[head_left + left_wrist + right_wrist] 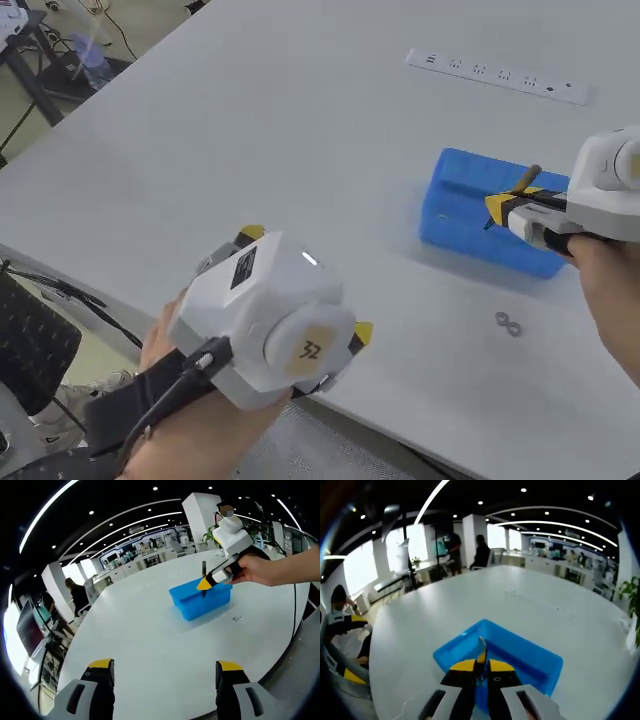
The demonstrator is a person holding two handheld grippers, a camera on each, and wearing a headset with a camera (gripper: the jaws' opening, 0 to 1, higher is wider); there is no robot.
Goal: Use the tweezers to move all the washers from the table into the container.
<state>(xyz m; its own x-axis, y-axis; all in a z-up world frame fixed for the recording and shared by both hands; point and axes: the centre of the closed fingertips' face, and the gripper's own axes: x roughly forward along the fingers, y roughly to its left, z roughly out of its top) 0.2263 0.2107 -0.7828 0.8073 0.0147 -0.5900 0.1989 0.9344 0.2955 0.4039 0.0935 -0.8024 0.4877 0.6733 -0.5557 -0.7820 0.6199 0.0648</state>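
Washers (509, 324): head view, two small metal rings lying touching each other on the white table (300, 120), near its front edge and just short of the blue container (470, 215). Right gripper (503, 210) reaches in from the right, yellow-tipped jaws over the container. A thin brownish stick, the tweezers (528, 180), rises from between the jaws. Left gripper (306, 283) in the foreground, low and left, well apart from the container. Its white housing carries a round yellow sticker (311, 350) reading "32" and a black label (243, 267) with print too small to read. White power strip (497, 76) lies flat at the far side of the table.

Left gripper view: own jaws stand wide apart, released, with bare tabletop between them, touching nothing. Across the table the right gripper holds the tweezers upright, their lower end down inside the container's rim. Whether the tips touch the floor of it I cannot tell. Washers lie on the table just beside the container, on the side nearer the edge.

Right gripper view: jaws clenched tight on the tweezers, which stick straight out along the gap between the yellow tips. Tweezer points sit over the container's open inside. Nothing can be made out between the points; too blurred. No writing readable here.
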